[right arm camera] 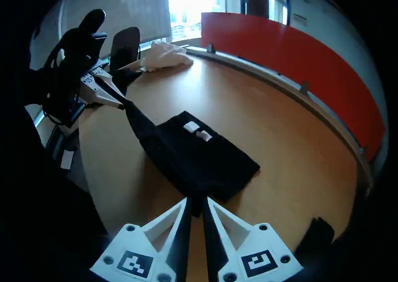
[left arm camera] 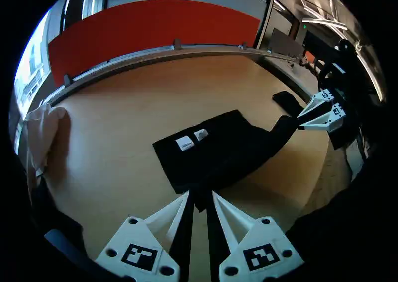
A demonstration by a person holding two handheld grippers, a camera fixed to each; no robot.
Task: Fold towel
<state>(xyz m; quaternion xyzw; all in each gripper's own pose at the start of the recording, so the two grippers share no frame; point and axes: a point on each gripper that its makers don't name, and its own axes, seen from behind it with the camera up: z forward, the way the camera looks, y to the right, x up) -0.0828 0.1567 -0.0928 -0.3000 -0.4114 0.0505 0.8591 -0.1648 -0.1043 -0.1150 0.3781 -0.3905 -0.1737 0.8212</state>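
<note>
left gripper view: black towel [left arm camera: 224, 152] spread mid-desk [left arm camera: 124, 118], near corner clamped between left gripper [left arm camera: 200, 196] fingers. right gripper view: right gripper [right arm camera: 197, 201] pinched shut on another towel corner.

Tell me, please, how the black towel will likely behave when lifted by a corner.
Probably floppy: the towel drapes in a narrow strip from its raised corner to the table. Likely light: a corner pinch holds it up.
</note>
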